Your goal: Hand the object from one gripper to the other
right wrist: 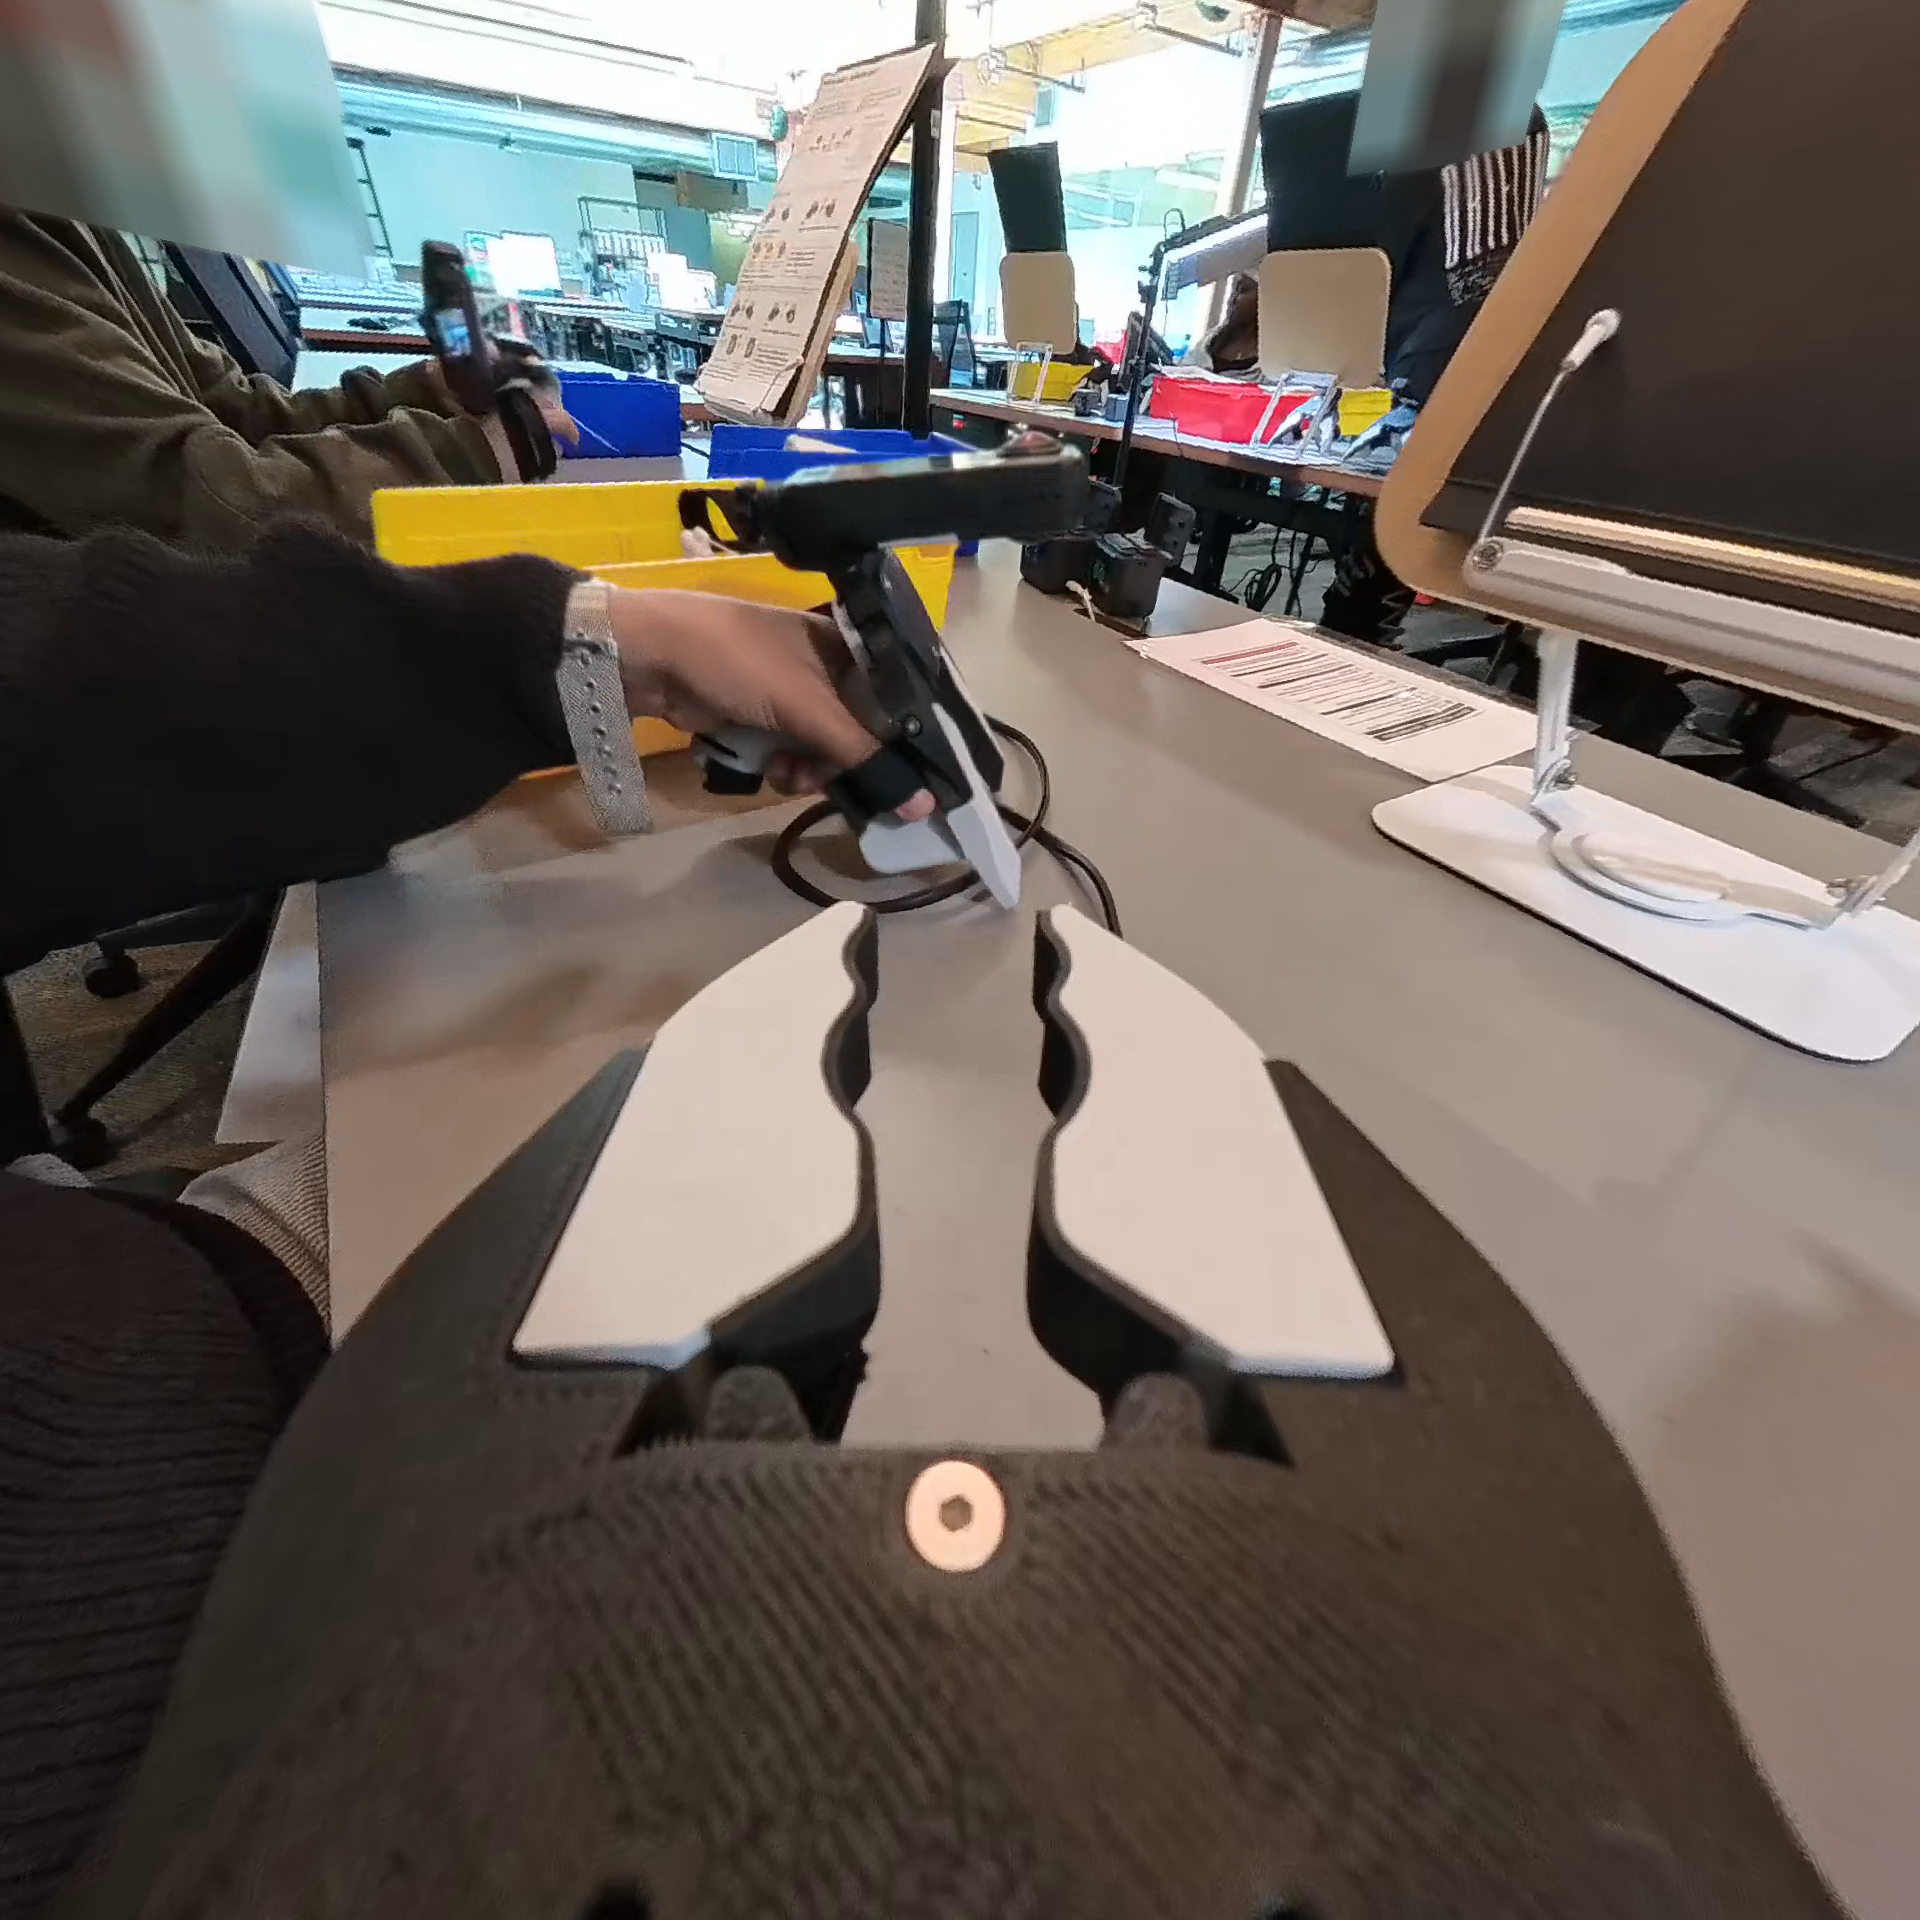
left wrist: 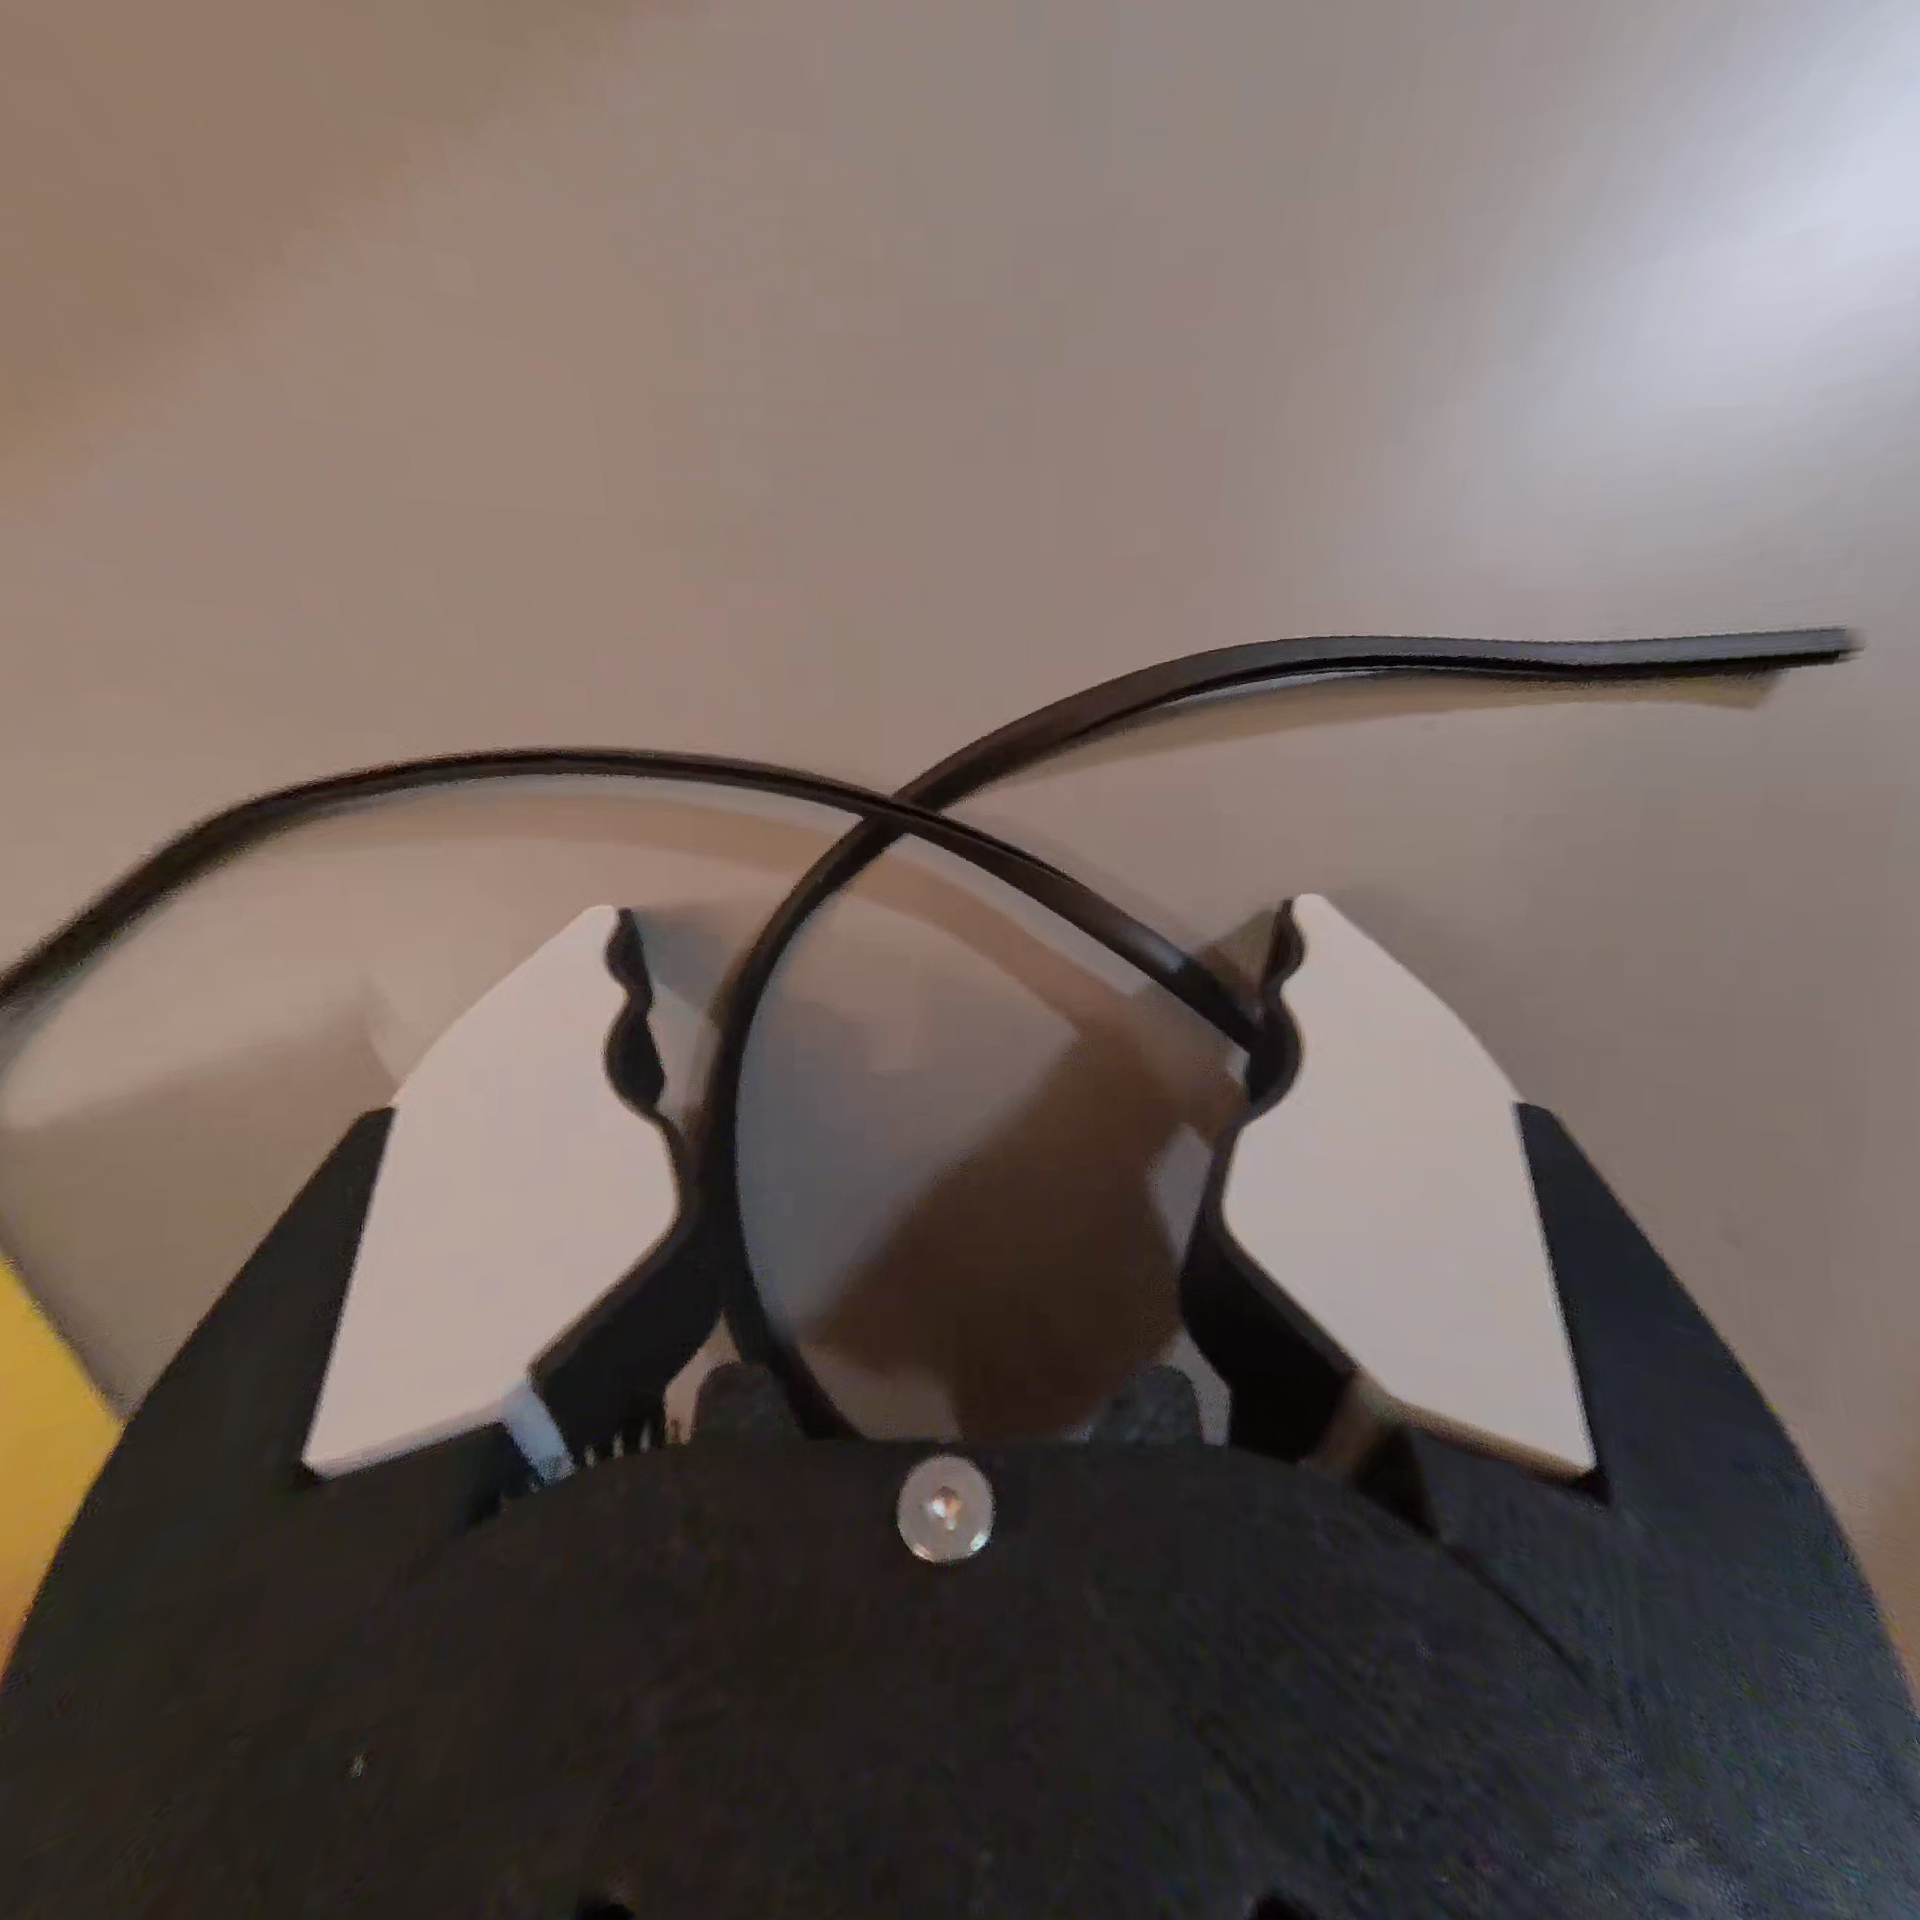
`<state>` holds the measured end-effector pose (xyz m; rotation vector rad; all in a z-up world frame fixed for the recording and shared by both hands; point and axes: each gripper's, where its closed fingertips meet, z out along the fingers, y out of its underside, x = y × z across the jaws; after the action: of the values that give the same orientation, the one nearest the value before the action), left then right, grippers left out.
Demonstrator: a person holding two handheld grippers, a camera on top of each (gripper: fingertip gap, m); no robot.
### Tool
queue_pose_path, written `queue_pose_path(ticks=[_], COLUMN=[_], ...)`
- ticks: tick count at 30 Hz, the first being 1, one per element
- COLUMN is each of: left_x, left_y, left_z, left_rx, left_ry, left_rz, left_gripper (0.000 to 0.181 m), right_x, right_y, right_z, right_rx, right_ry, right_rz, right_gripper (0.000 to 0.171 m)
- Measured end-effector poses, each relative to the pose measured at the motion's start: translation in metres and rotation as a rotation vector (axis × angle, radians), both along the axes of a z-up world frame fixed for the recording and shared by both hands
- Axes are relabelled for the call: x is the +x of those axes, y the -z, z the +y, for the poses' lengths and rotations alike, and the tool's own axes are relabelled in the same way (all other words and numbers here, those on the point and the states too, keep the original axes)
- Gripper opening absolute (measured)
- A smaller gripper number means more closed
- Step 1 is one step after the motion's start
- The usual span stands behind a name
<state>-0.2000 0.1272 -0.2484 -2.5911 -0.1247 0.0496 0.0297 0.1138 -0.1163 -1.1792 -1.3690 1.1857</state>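
We see the black cable (left wrist: 1039, 727) lying looped on the grey table (left wrist: 935, 312), crossing itself mid-frame between our left gripper (left wrist: 956, 935)'s spread fingers, ends running left and right. Our right gripper (right wrist: 956, 925) stands parted and empty, the loop just beyond its tips.

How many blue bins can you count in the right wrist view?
2. One blue bin sits just behind the yellow bin; the other is farther back, to the left. More may be hidden.
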Motion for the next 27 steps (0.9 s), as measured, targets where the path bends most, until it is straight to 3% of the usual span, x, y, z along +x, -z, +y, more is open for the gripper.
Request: queue_pose_path(ticks=[1, 2, 3, 4, 12, 21, 27], left_x=[0.002, 0.007, 0.01, 0.012, 0.022, 0.045, 0.088], left_y=[-0.002, -0.004, -0.007, -0.007, -0.019, -0.108, -0.175], left_z=[0.002, 0.003, 0.002, 0.001, 0.001, 0.012, 0.002], left_rx=[0.015, 0.022, 0.02, 0.011, 0.048, 0.308, 0.502], left_ry=[0.028, 0.062, 0.102, 0.132, 0.213, 0.255, 0.336], left_rz=[0.012, 0.011, 0.036, 0.061, 0.254, 0.412, 0.394], left_gripper=[0.106, 0.082, 0.042, 0.02, 0.007, 0.006, 0.006], right_x=[0.0, 0.001, 0.001, 0.001, 0.001, -0.008, -0.012], right_y=[0.0, 0.0, 0.001, 0.001, 0.005, 0.015, 0.01], right_z=[0.002, 0.004, 0.006, 0.008, 0.023, 0.02, -0.003], right_rx=[-0.011, -0.023, -0.036, -0.052, -0.09, 0.036, 0.112], right_ry=[0.0, 0.001, 0.002, 0.001, 0.024, 0.051, 0.016], right_rz=[0.001, 0.001, 0.001, -0.002, -0.009, -0.044, -0.006], right_gripper=[0.029, 0.029, 0.029, 0.029, 0.027, 0.027, 0.026])
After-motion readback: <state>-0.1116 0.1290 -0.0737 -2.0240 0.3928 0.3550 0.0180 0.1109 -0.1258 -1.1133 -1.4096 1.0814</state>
